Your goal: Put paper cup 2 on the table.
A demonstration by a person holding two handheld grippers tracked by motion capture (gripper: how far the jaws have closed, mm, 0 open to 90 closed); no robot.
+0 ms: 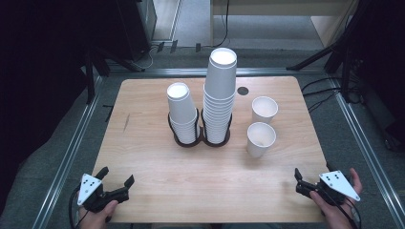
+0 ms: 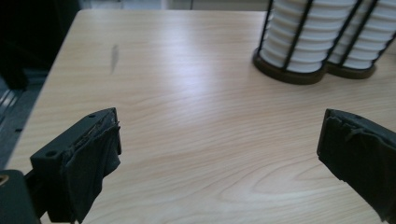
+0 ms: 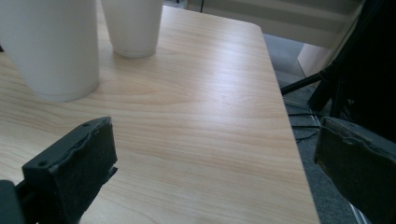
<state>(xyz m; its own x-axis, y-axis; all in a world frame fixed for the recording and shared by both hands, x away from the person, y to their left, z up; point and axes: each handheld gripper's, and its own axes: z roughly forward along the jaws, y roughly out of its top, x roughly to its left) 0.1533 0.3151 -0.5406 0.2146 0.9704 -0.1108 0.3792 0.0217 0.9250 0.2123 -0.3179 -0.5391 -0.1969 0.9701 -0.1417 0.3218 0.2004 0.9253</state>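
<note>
In the left gripper view, the upper frame edge is cutting off the two cup stacks point(image 2: 327, 42) at upper right, leaving just their lowest rims inside the black wire holder point(image 2: 285, 74). In the right gripper view, the top edge is cropping both loose cups point(image 3: 51, 51) at upper left, hiding their mouths. The right edge is clipping the right gripper's point(image 3: 215, 172) far jaw.
</note>
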